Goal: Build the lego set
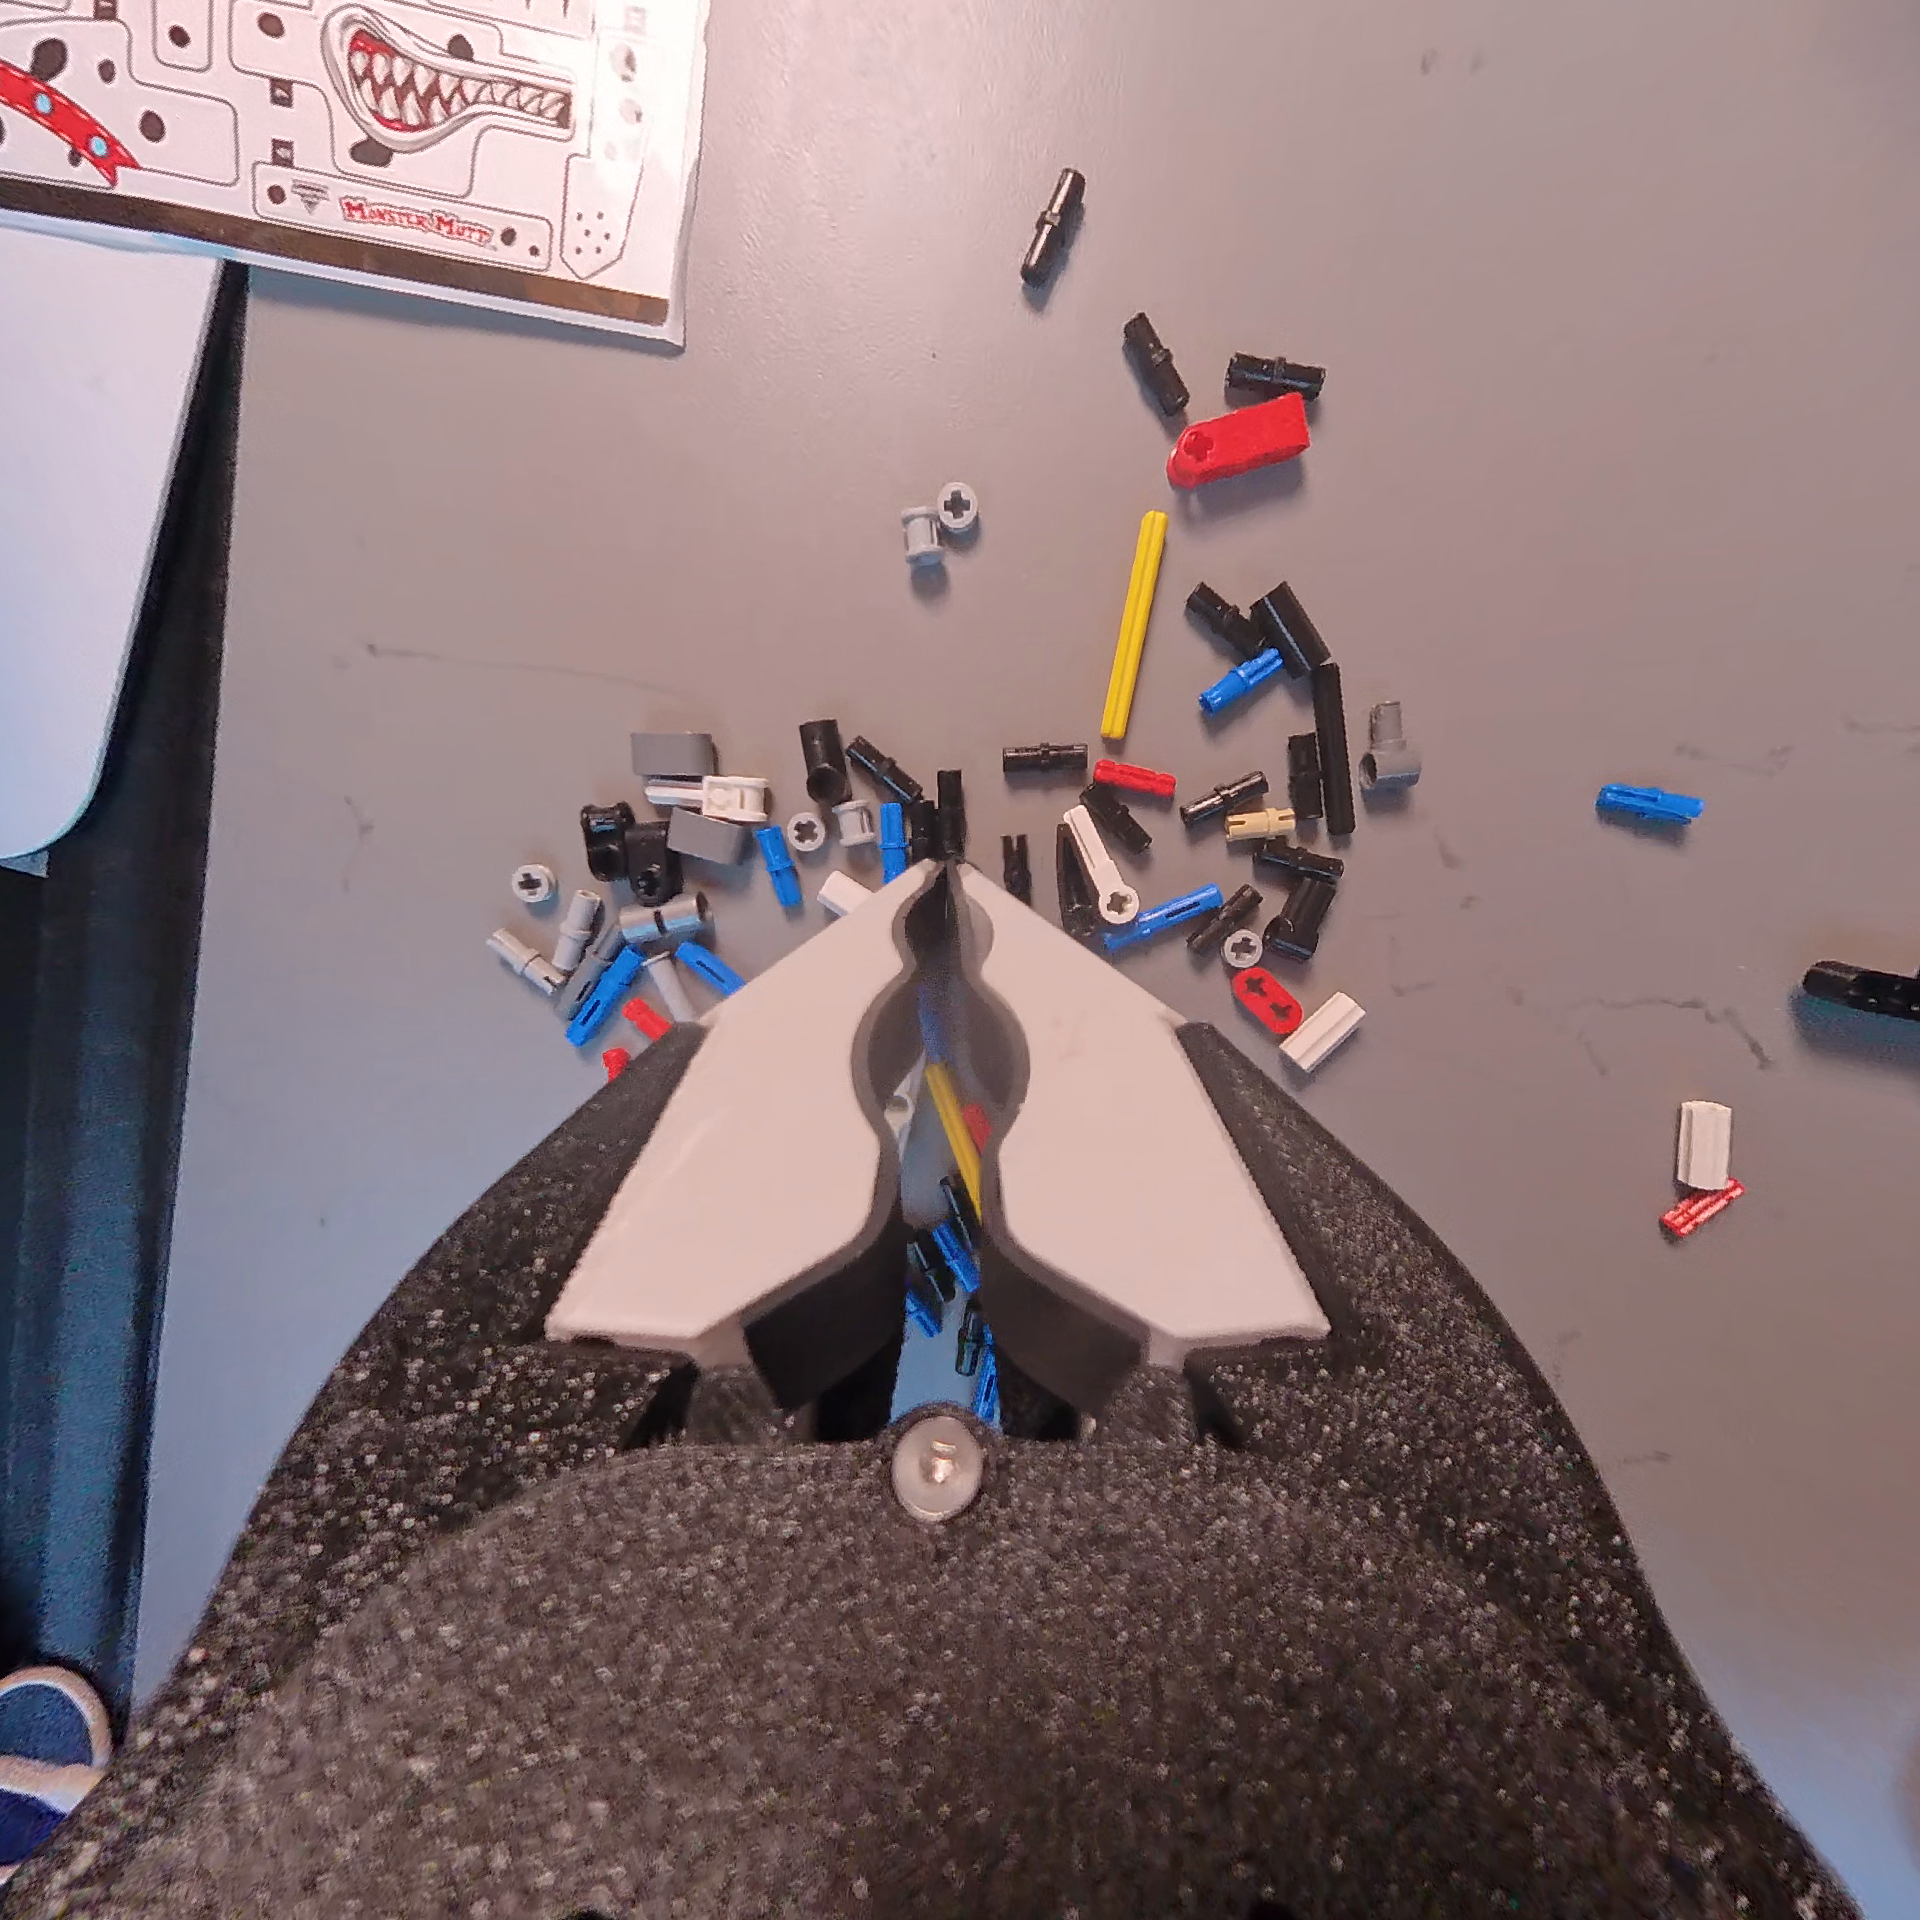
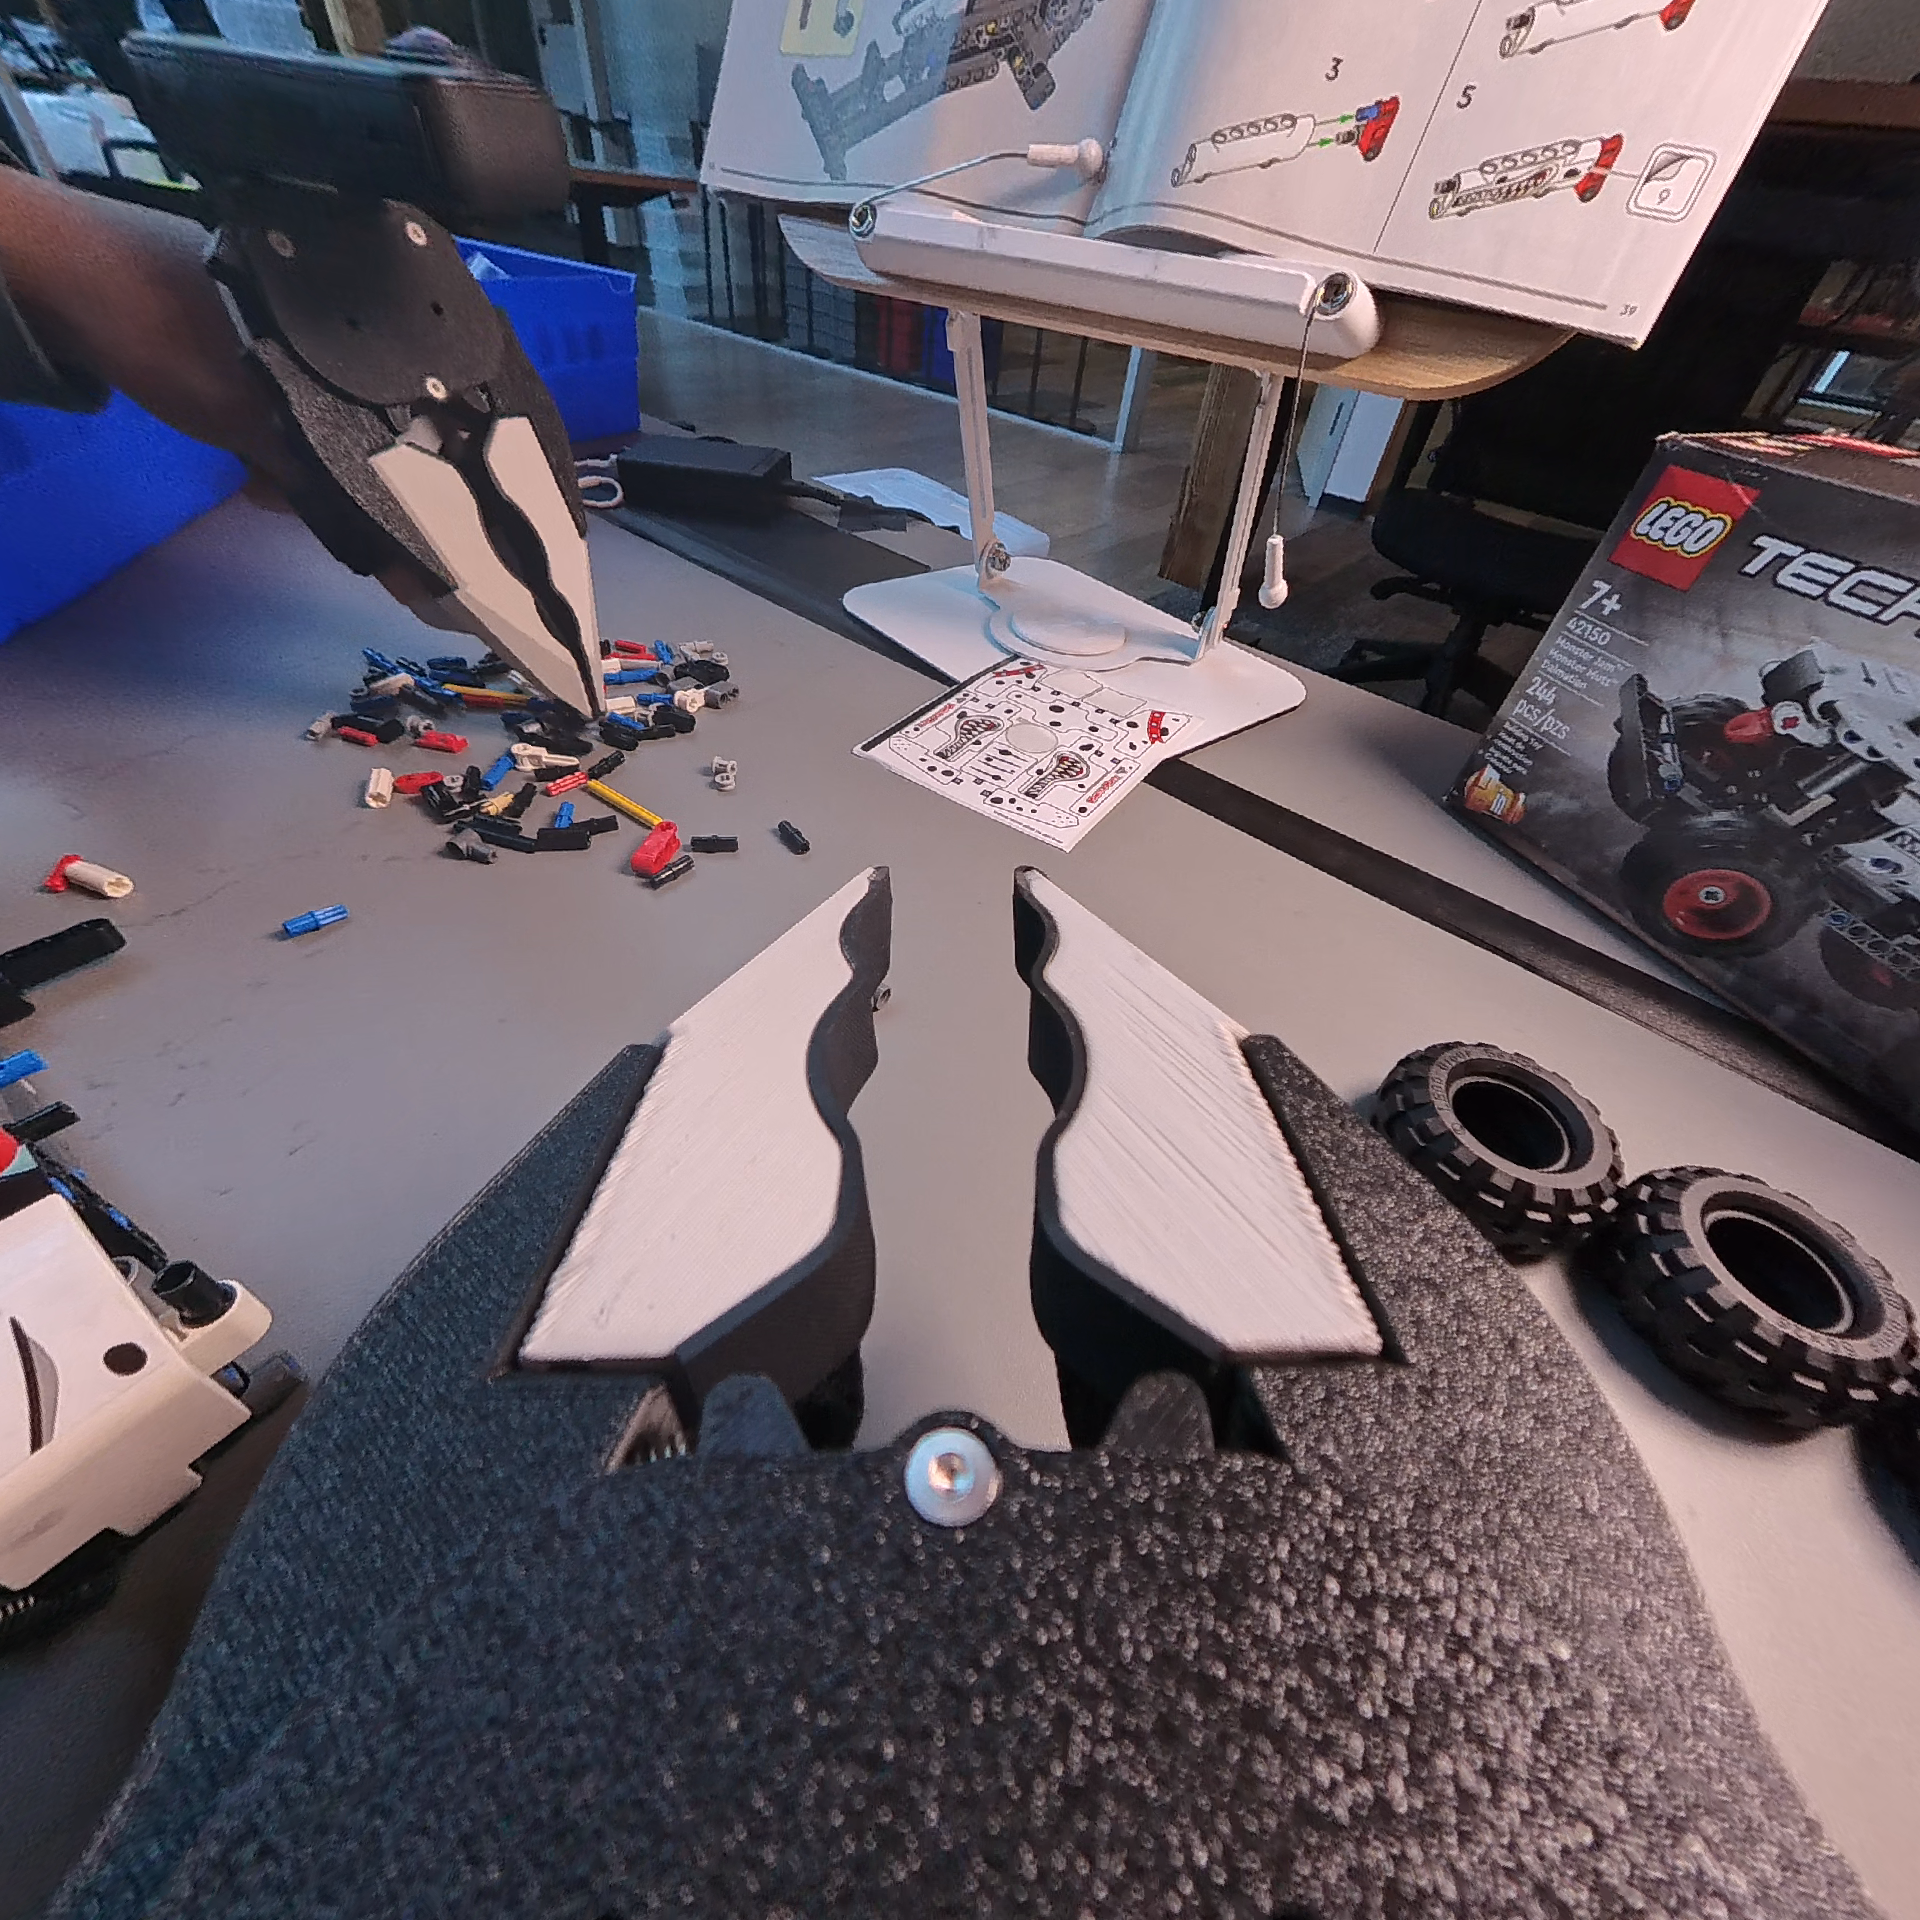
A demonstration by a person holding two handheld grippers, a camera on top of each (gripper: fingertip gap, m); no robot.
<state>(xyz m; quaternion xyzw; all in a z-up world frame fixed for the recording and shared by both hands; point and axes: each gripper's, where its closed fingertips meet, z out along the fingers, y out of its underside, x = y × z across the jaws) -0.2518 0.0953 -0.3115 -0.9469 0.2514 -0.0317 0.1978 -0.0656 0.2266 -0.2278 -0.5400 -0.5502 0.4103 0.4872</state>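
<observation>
The left gripper (image 1: 948, 857) points steeply down into the pile of small pieces (image 2: 540, 727) on the grey table (image 2: 312, 1039), pinching a black pin (image 1: 949, 805). The right gripper (image 2: 951, 878) hovers wide, empty, beside two tyres (image 2: 1621, 1236).

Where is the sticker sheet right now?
The sticker sheet lies flat on the grey table, partly on the white base of the booklet stand, right of the scattered small parts. In the left wrist view it sits top left.
</observation>
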